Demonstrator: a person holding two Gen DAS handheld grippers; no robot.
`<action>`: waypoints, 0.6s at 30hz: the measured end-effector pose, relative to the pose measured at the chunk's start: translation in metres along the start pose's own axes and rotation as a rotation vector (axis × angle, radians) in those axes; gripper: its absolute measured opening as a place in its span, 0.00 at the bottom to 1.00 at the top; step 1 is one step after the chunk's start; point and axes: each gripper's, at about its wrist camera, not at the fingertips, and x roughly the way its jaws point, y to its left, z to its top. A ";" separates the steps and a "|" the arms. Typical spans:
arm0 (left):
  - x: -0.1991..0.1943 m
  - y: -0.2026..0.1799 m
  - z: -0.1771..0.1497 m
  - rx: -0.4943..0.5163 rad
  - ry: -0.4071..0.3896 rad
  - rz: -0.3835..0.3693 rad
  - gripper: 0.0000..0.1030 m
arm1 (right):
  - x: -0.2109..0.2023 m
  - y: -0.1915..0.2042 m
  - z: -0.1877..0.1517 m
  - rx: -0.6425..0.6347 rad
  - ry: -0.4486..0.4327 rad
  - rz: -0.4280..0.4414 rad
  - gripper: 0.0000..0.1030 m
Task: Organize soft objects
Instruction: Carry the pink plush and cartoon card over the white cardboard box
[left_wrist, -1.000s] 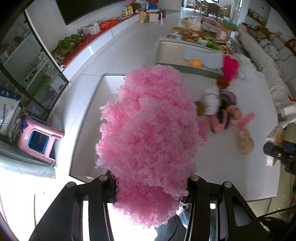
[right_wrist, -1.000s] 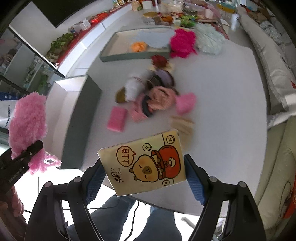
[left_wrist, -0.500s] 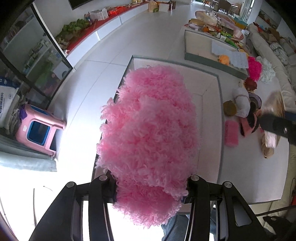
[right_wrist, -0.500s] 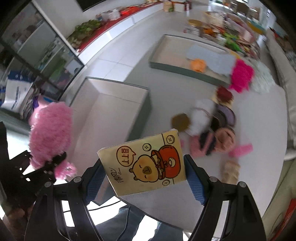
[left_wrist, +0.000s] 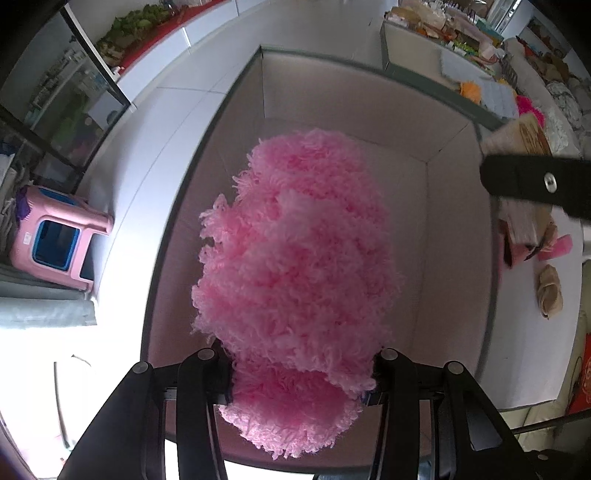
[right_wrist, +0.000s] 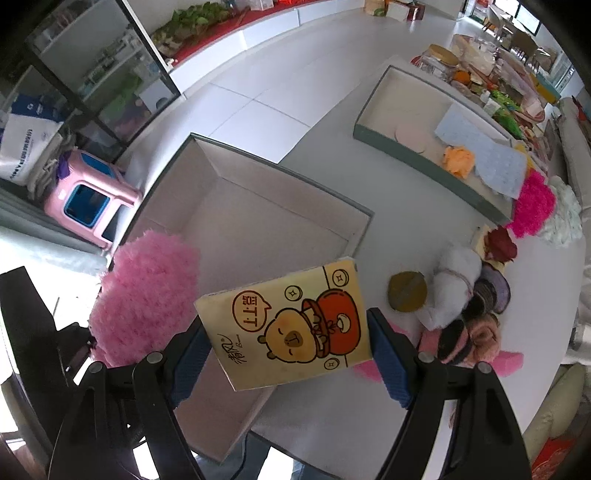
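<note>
My left gripper (left_wrist: 299, 373) is shut on a fluffy pink soft object (left_wrist: 295, 273) and holds it over the inside of a large empty grey-green box (left_wrist: 458, 206). The same pink object (right_wrist: 147, 299) shows in the right wrist view at the box's near-left corner. My right gripper (right_wrist: 284, 354) is shut on a yellow tissue pack with a cartoon bear (right_wrist: 288, 325), held above the box's (right_wrist: 280, 214) right side. A pile of soft objects (right_wrist: 465, 306) lies on the white table to the right.
A second shallow tray (right_wrist: 421, 155) at the back holds an orange item (right_wrist: 458, 160) and a light blue cloth (right_wrist: 487, 162). A magenta fluffy item (right_wrist: 532, 206) lies beyond the pile. A pink stool (right_wrist: 88, 199) stands on the floor left of the table.
Both grippers have moved left, from over the table to over the large box. The pink object now hangs inside the box's outline and the tissue pack is at its right wall.
</note>
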 end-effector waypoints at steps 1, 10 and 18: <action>0.003 0.001 0.001 -0.001 0.005 -0.002 0.45 | 0.003 0.000 0.003 0.000 0.007 -0.001 0.81; 0.023 0.007 0.013 0.029 0.047 0.006 0.45 | 0.040 0.008 0.035 -0.022 0.046 0.017 0.81; 0.036 0.004 0.018 0.057 0.083 0.025 0.45 | 0.074 0.005 0.044 0.014 0.125 0.037 0.81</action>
